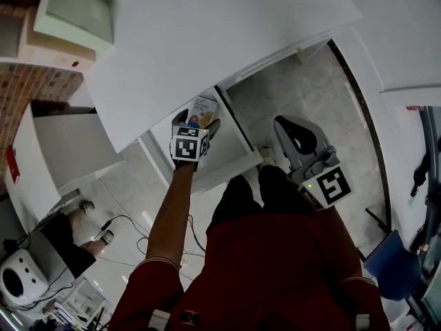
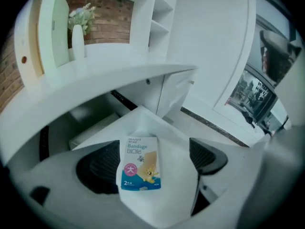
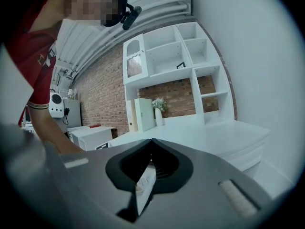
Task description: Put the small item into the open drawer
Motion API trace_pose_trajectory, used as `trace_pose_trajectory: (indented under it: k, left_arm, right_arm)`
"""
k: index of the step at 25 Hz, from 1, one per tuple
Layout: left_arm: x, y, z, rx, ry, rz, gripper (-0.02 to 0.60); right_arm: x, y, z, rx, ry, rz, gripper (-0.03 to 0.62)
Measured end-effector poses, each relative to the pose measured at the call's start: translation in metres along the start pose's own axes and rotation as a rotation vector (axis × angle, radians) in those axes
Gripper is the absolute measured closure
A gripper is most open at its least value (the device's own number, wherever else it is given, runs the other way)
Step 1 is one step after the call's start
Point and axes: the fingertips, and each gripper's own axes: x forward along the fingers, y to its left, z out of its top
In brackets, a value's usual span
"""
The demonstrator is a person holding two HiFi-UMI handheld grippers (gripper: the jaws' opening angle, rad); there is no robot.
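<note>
**White surface** [image 1: 207,40]: it overhangs the open drawer [image 1: 236,135], which is pulled out beneath its edge toward the person. The way in is from above. That probably explains why the left tongs [image 1: 198,121] point steeply down over the drawer at the end of a straight arm.

**Right tongs** [image 3: 152,143]: held close to the body, roughly level and well apart from the drawer, with the tips together. I judge them idle and kept out of the left arm's path.

**Left tongs:** spread wide, with the pads clear of everything.

**Bandage box** [image 2: 139,163]: it lies flat on the drawer floor, printed face up, between and below the two pads and touching neither. It reads as released, so the placing looks done.

**Views compared:**
- The head view gives the layout of both tongs and the drawer under the surface, but the left tongs partly mask the box.
- Only the left gripper view shows the clearance on each side of the box and its print.
- Only the right gripper view shows the right tips meeting. A pale sliver shows through the hollow behind them, and I cannot tell what it is.
- The head view shows nothing held in the right tongs.
</note>
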Motion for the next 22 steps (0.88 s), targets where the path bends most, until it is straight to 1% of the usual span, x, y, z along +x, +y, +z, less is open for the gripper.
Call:
trace_pose_trajectory:
  k: [2,5,6,11,15,17,19,22]
  left_arm:
    - [-0.021,-0.011,0.011,-0.010,-0.055,-0.012,0.145]
    - [-0.056,-0.026,0.029,-0.020,-0.149,-0.026,0.165]
    - [-0.068,-0.031,0.035,-0.022,-0.186,-0.029,0.177]
    - [-0.141,-0.061,0.076,-0.014,-0.413,-0.031,0.273]
    - [-0.195,-0.087,0.100,-0.027,-0.551,-0.020,0.327]
    - [-0.219,-0.099,0.111,-0.015,-0.618,-0.012,0.362]
    - [-0.240,-0.111,0.121,0.014,-0.679,-0.007,0.402]
    - [-0.268,-0.124,0.134,0.051,-0.751,0.012,0.462]
  right_arm:
    - [0.002,0.004,0.004,0.003,-0.011,0.019,0.582]
    - [0.005,0.014,0.016,0.000,-0.066,0.057,0.582]
    - [0.005,0.017,0.017,0.001,-0.070,0.073,0.582]
    - [0.000,0.033,0.030,0.022,-0.095,0.153,0.582]
    - [-0.011,0.045,0.040,0.033,-0.115,0.213,0.582]
    - [-0.016,0.050,0.045,0.028,-0.122,0.241,0.582]
    - [-0.021,0.055,0.049,0.020,-0.126,0.267,0.582]
    - [-0.027,0.062,0.058,-0.002,-0.144,0.310,0.582]
